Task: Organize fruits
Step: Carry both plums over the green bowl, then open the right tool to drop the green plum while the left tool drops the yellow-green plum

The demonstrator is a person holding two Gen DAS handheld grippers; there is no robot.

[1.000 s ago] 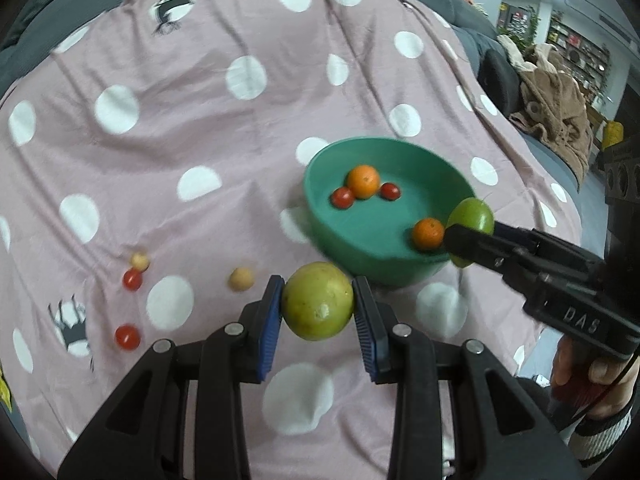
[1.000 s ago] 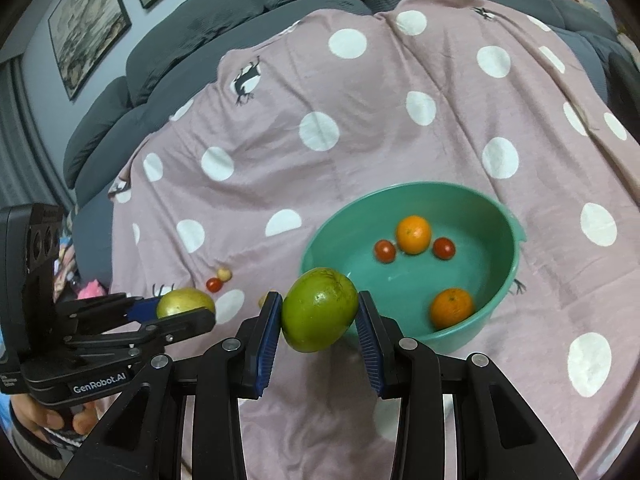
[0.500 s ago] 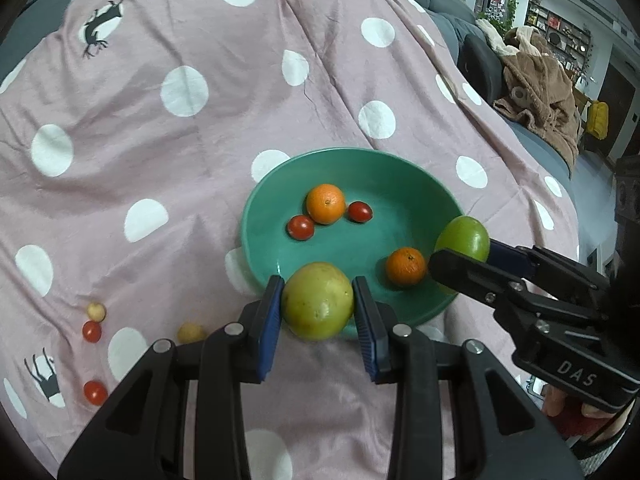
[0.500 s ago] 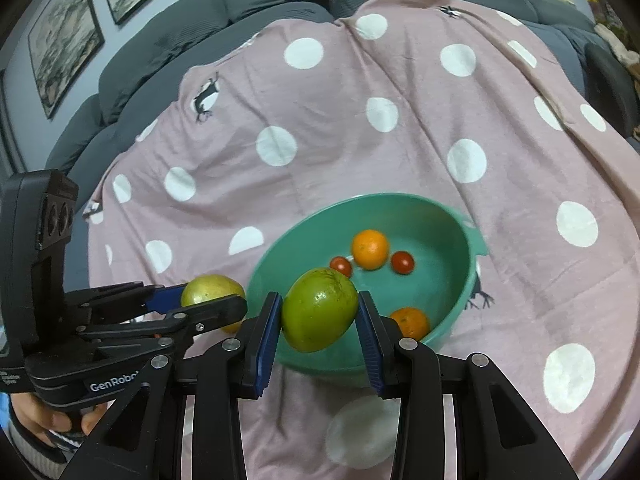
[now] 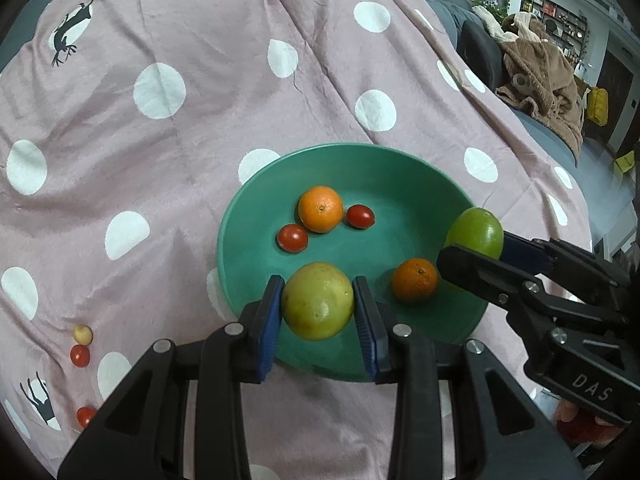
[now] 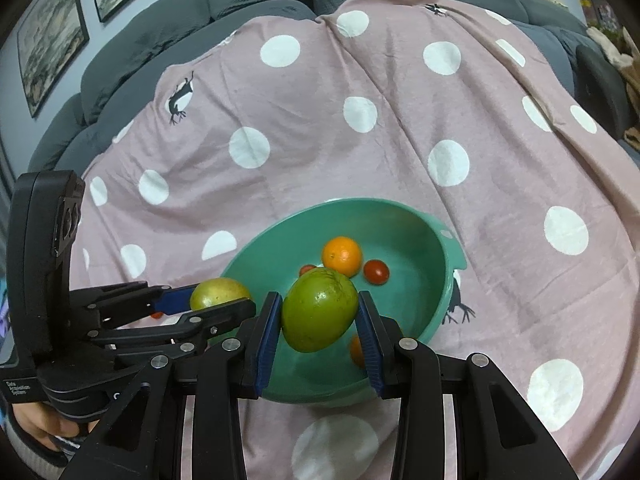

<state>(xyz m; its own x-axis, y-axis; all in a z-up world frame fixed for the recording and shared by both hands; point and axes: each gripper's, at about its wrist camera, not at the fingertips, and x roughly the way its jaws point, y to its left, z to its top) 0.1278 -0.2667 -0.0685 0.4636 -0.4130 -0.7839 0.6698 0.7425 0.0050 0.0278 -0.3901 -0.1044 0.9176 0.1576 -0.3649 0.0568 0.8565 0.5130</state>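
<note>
- Left wrist view: the left gripper [image 5: 318, 312] has its jaws clamped on a yellow-green fruit [image 5: 317, 300], held over the near rim of the green bowl [image 5: 248, 216].
- In the bowl lie two oranges [image 5: 320, 209] and two cherry tomatoes [image 5: 293, 238].
- At the bowl's right rim, the right gripper [image 5: 474, 246] comes in, jaws tight on a green fruit [image 5: 476, 232]; white letters "DAS" read on its body.
- Near the left edge of the pink polka-dot cloth [image 5: 200, 140], two small tomatoes [image 5: 79, 355] and a pale little fruit [image 5: 82, 334] lie loose.
- Right wrist view: the right gripper [image 6: 319, 322] grips the green fruit [image 6: 319, 312] over the bowl's [image 6: 400, 216] near side.
- The left gripper [image 6: 212, 304] at left pinches the yellow-green fruit [image 6: 218, 292] at the bowl's left rim; small white print on its body is too small to read.
</note>
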